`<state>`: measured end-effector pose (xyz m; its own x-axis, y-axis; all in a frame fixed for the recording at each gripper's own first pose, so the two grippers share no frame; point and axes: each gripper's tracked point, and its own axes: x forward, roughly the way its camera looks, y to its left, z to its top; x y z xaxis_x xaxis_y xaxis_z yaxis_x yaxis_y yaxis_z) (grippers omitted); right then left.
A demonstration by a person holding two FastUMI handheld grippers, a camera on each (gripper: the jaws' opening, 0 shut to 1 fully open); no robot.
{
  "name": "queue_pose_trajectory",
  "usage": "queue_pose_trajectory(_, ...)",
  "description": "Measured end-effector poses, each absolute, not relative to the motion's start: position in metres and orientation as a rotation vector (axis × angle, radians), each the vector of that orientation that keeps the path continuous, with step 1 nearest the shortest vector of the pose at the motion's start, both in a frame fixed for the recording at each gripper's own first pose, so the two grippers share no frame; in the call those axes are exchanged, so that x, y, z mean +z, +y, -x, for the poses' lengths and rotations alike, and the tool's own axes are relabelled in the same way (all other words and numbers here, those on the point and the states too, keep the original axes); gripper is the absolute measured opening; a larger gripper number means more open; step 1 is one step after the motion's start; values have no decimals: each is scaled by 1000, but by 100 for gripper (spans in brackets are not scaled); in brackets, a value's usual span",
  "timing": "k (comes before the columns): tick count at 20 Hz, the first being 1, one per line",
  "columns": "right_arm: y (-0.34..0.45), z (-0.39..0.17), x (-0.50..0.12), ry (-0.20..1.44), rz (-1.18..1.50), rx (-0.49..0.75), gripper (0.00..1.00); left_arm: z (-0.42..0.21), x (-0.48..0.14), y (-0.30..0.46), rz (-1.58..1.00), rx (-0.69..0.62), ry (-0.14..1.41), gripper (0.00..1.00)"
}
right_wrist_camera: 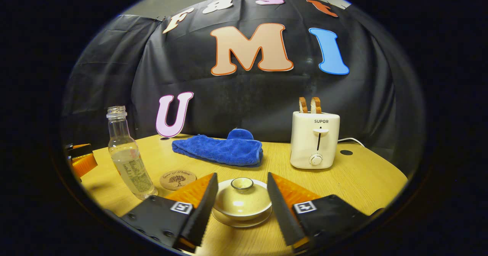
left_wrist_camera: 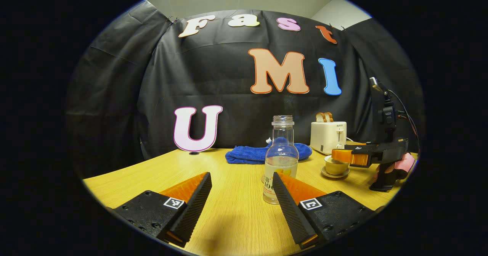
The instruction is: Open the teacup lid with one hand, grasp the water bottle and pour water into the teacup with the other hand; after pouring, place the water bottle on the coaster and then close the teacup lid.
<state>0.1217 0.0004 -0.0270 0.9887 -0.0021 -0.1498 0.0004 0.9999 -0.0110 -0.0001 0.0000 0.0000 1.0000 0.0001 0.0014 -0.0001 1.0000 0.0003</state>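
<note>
Teacup (right_wrist_camera: pixel 241 200), lid on, sits on its saucer on my yellow wood table (right_wrist_camera: pixel 366 179), between the spread fingers of my right gripper (right_wrist_camera: pixel 241 198), untouched. My left gripper (left_wrist_camera: pixel 241 195) gapes too; the clear, capless water bottle (left_wrist_camera: pixel 281 158) stands upright just beyond it. Coaster (right_wrist_camera: pixel 177 179) lies beside the bottle, blue towel (right_wrist_camera: pixel 219 149) and toaster (right_wrist_camera: pixel 314 139) behind.
</note>
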Motion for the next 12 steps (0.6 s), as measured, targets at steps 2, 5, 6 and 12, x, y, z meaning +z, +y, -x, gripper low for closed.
queue_pose_trajectory(2,-2,-124,-31,170,8,-15,75,0,0,0,0,0,-1,94)
queue_pose_trajectory(5,0,-132,-34,178,21,-10,61,0,0,0,0,0,-1,94)
queue_pose_trajectory(6,2,-131,-31,175,27,-3,56,0,0,0,0,0,-1,94)
queue_pose_trajectory(12,4,-130,-30,167,78,0,31,0,0,0,0,0,-1,94)
